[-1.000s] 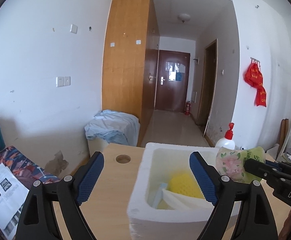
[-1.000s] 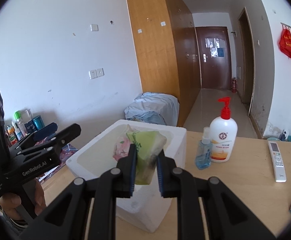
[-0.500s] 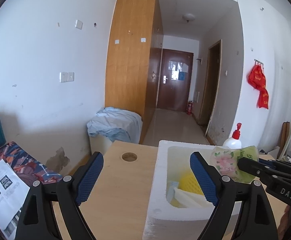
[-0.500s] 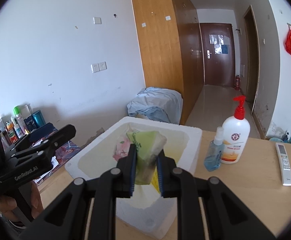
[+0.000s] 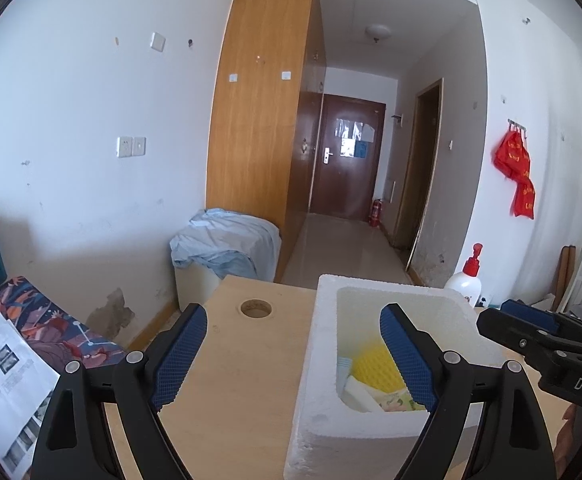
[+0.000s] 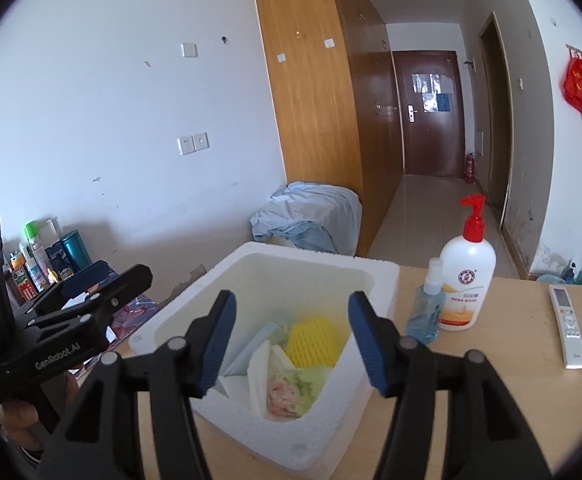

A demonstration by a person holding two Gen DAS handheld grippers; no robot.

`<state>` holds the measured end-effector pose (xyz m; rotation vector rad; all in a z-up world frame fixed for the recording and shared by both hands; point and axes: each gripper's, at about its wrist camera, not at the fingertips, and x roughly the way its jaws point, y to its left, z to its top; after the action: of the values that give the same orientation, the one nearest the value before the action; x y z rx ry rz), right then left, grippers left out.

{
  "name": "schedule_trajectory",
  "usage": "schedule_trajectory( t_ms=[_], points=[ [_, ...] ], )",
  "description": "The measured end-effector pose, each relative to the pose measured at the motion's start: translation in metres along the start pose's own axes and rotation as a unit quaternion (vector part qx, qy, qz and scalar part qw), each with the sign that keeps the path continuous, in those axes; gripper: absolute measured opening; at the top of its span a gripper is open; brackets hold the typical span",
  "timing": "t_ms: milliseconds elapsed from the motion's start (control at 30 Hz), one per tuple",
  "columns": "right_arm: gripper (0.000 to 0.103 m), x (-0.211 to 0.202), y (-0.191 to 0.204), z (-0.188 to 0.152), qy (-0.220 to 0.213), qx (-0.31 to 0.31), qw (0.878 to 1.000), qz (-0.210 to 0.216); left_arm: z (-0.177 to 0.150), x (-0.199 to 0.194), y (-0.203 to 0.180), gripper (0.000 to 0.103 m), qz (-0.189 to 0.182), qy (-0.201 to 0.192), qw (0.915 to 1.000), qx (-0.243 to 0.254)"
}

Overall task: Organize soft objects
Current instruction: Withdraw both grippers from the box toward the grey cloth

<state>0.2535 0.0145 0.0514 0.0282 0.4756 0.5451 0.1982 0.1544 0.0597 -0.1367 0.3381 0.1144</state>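
A light wooden desk [image 6: 491, 380] stands in a plain white room with a long corridor behind. On it sits a white foam box [image 6: 311, 432], which serves as the collecting place for the soft things. The floral pouch [image 6: 291, 390] lies inside it, at the near wall, beside a yellow sponge [image 6: 313, 340] and white folded pieces. Its long axis seems to run from the near rim toward the middle of the box, tilted. The right gripper [image 6: 291, 344] hovers just above, jaws wide apart and empty. The left gripper [image 5: 291, 356] waits over the box's left wall, jaws also wide and holding nothing.
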Motion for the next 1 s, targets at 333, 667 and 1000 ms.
schedule_trajectory(
  t_ms=[333,667,1000],
  points=[
    [0.063,-0.007,0.001,0.0,-0.003,-0.003,1.0,-0.001,0.001,-0.005,-0.005,0.089,-0.004,-0.002,1.0,0.003],
    [0.063,-0.036,0.0,-0.004,-0.022,-0.003,1.0,-0.004,0.002,-0.025,-0.02,0.089,-0.01,-0.011,0.9998,0.012],
    [0.063,-0.087,-0.003,-0.009,-0.056,-0.001,0.998,-0.016,0.004,-0.068,-0.047,0.089,-0.028,-0.035,0.9987,0.026]
  ],
)
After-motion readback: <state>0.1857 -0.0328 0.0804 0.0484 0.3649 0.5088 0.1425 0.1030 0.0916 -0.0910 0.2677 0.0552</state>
